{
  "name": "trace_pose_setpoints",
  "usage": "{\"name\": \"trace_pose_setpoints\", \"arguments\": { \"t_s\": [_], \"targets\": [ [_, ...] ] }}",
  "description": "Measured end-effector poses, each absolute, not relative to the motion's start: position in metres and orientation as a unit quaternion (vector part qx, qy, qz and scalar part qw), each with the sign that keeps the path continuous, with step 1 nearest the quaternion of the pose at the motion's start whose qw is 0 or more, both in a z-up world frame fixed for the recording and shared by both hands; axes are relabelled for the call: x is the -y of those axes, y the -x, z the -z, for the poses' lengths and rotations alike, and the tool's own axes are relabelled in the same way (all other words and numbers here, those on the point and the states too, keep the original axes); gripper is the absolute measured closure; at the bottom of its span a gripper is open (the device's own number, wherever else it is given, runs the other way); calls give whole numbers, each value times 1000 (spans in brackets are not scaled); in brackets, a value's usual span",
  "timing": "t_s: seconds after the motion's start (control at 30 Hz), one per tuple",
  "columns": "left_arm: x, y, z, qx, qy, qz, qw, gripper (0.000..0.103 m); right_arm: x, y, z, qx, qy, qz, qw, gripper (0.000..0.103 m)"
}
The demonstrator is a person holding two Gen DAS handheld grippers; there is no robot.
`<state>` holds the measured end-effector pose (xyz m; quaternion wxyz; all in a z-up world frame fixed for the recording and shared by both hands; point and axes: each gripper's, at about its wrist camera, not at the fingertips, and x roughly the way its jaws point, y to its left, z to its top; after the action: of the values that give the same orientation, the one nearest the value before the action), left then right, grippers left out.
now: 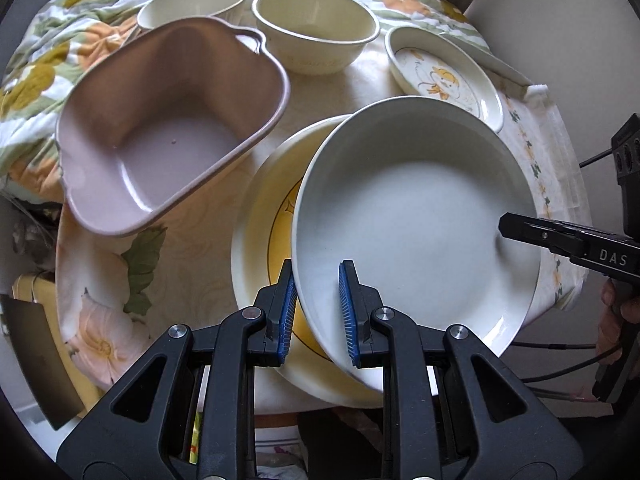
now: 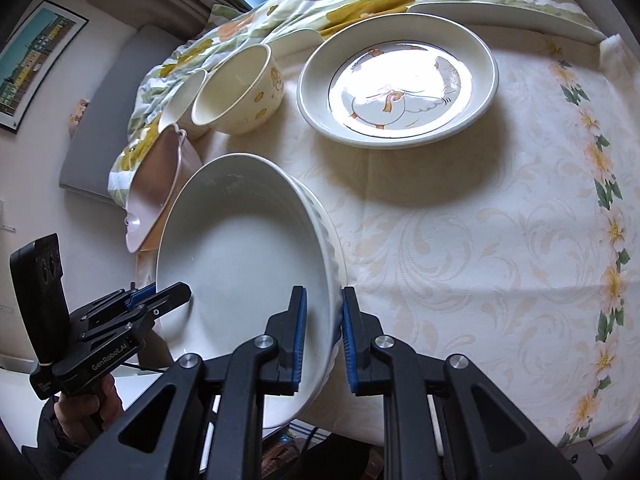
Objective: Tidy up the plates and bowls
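Both grippers were clenched on one white bowl (image 1: 412, 216), holding it tilted above the table (image 2: 480, 240). The left gripper (image 1: 318, 312) pinched the rim nearest it, one blue pad (image 1: 347, 312) inside the bowl and the other under the outer wall. The right gripper (image 2: 323, 340) gripped the opposite rim the same way, one pad inside and one against the ribbed outside; from the left wrist view it (image 1: 520, 230) reached in over the bowl's right edge, and a hand (image 1: 618, 320) showed below it. Directly beneath the bowl, just past the left gripper's fingers, lay a yellow plate (image 1: 260, 240), partly covered by it. Ahead and to the left of the left gripper a pink dish (image 1: 160, 140) sat tilted, near the bowl but apart from it. Farther ahead stood two cream bowls (image 1: 316, 28), side by side, the second (image 1: 192, 0) behind the pink dish. Ahead of the right gripper, well apart from the held bowl, a duck plate (image 2: 400, 80) lay flat on the cloth, with another white plate (image 2: 500, 16) behind it at the table's far edge.
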<state>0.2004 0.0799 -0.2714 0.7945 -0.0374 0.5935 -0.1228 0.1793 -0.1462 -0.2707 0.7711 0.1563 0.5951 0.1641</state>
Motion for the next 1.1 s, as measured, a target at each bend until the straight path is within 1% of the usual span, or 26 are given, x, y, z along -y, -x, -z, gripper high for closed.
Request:
{"name": "trace_pose_setpoints", "arguments": {
  "t_s": [0.33, 0.67, 0.9, 1.1],
  "targets": [
    [-65, -207, 280, -597, -6, 112, 795, 86, 129, -177, 272, -589, -75, -131, 794, 88],
    [-39, -196, 280, -571, -101, 79, 811, 86, 115, -170, 271, -574, 6, -112, 811, 88],
    [-26, -187, 280, -544, -177, 54, 819, 86, 105, -167, 273, -566, 39, -108, 816, 88],
    [-31, -185, 278, -534, -180, 45, 825, 86, 91, -162, 276, -555, 77, -102, 822, 88]
  ]
}}
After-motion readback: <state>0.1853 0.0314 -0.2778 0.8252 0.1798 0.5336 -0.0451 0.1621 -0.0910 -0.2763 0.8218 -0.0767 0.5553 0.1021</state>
